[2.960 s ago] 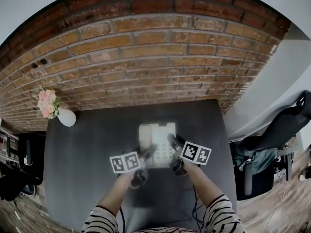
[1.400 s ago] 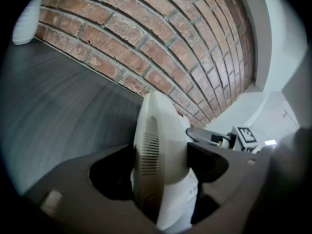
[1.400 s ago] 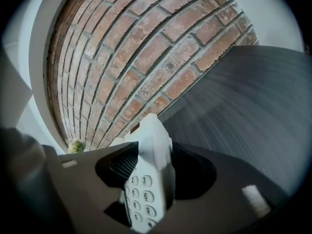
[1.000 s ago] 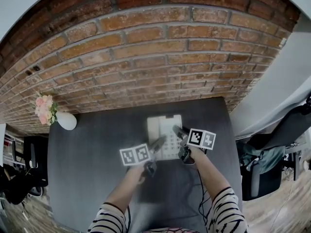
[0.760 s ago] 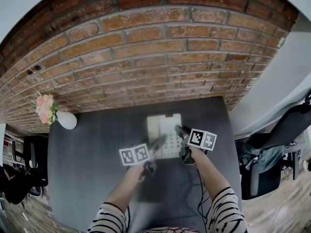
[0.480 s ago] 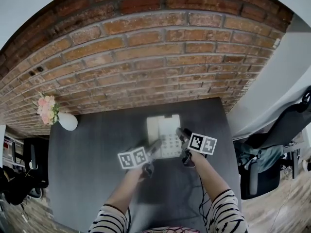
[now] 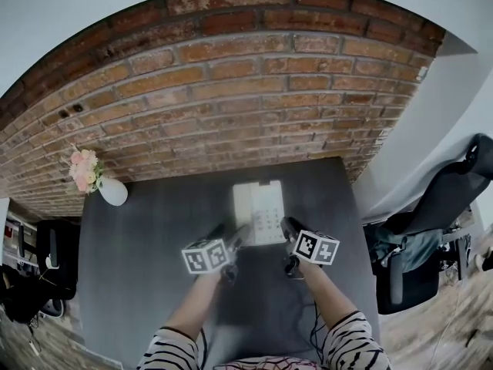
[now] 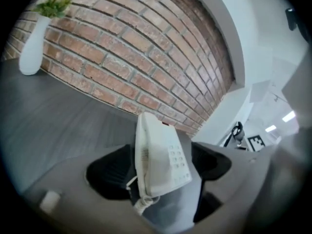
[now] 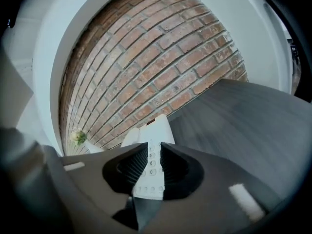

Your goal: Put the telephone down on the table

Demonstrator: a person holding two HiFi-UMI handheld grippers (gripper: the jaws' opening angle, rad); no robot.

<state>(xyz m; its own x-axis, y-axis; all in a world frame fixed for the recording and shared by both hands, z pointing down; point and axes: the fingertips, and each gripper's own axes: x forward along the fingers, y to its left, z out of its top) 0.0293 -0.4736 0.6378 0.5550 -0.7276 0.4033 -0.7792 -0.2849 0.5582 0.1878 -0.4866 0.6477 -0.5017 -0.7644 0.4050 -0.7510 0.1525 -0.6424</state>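
The telephone [image 7: 259,212] lies flat on the dark worktop [image 7: 139,253], mid-frame in the head view, below the brick wall [image 7: 231,106]. My left hand-held gripper [image 7: 233,240], just off its lower left corner, has wide jaws that are closing slightly, with nothing between them. My right hand-held gripper [image 7: 288,227], at the lower right corner, is narrowing on nothing.

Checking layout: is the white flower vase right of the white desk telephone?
No, the white flower vase stands left of the white desk telephone.
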